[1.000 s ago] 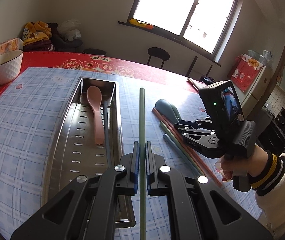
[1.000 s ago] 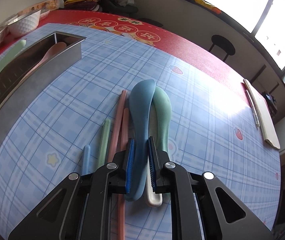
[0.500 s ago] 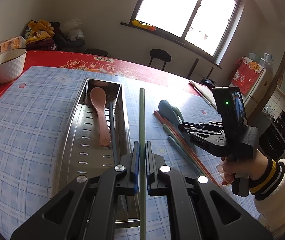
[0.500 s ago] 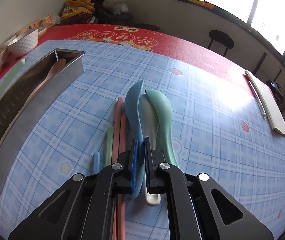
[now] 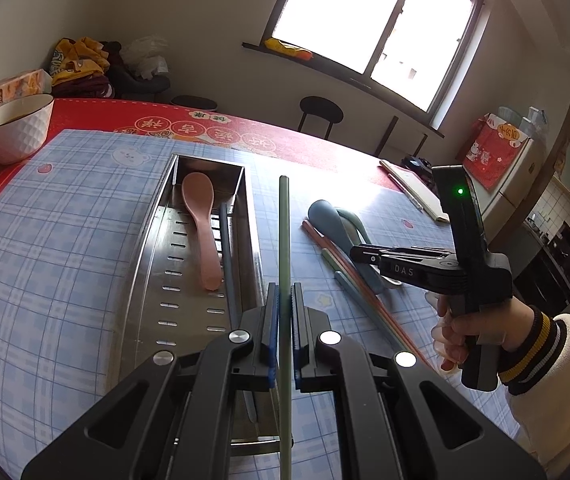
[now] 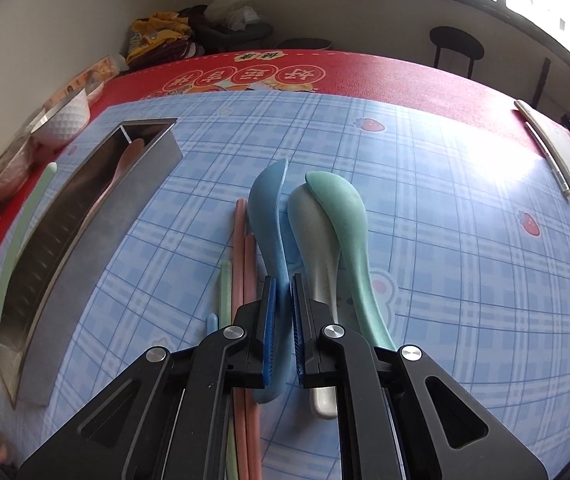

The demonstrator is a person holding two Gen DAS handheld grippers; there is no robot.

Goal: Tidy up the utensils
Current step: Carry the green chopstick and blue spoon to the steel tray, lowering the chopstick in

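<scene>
The left gripper (image 5: 284,328) points forward and somewhat down over the near end of the steel utensil tray (image 5: 153,264), its jaws pinched on a green chopstick (image 5: 284,240) that runs straight ahead, clear of the blue plaid mat (image 5: 65,220). The right gripper (image 6: 283,332), held in the person's right hand (image 5: 465,332) with a striped cuff (image 5: 533,344) at the wrist, tips more steeply down. Its jaws have just been closing, then easing slightly, and they press on the handle of the blue spoon (image 6: 269,216), which is rolled onto its edge with its bowl lifted off the mat.

Only the left wrist view looks into the tray: a pink spoon (image 5: 201,220) lies along its slotted floor, bowl at the far end, with a dark blue chopstick (image 5: 227,248) just beside it on the right. That view also shows the right gripper from the side, above the loose utensils to the right of the tray. The right wrist view shows that pile closely: a cream spoon (image 6: 313,236) and a mint green spoon (image 6: 345,216) overlap just to the right of the blue spoon, and two pink chopsticks (image 6: 241,248), a pale green chopstick (image 6: 225,292) and a light blue chopstick (image 6: 211,322) lie on the mat to its left. From here the tray shows mostly its outer wall. A white bowl (image 5: 19,126) stands on the red tablecloth (image 5: 97,114) beyond the mat.
</scene>
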